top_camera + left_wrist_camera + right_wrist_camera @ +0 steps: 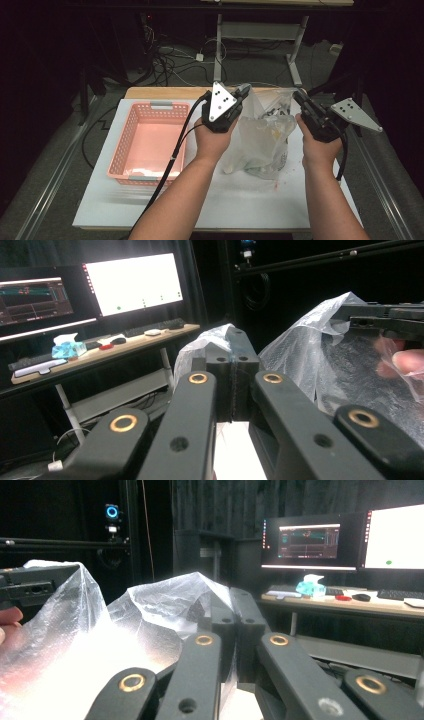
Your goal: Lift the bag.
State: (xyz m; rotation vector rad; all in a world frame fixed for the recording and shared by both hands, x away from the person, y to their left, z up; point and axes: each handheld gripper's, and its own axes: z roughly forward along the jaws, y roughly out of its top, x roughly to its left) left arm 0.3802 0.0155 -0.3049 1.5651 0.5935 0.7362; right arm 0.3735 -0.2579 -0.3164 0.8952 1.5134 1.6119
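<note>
A clear plastic bag stands on the white table top, with pale items inside that I cannot make out. My left gripper is shut on the bag's top left edge. In the left gripper view its jaws meet with the film pinched between them. My right gripper is shut on the top right edge. The right gripper view shows that gripper shut on the bag. The bag's mouth is stretched between the two grippers.
A pink slotted basket sits on the table left of the bag, a thin white item lying at its near end. Black cables trail from the left gripper over its right rim. Beyond the table are a desk frame, floor cables and lit monitors.
</note>
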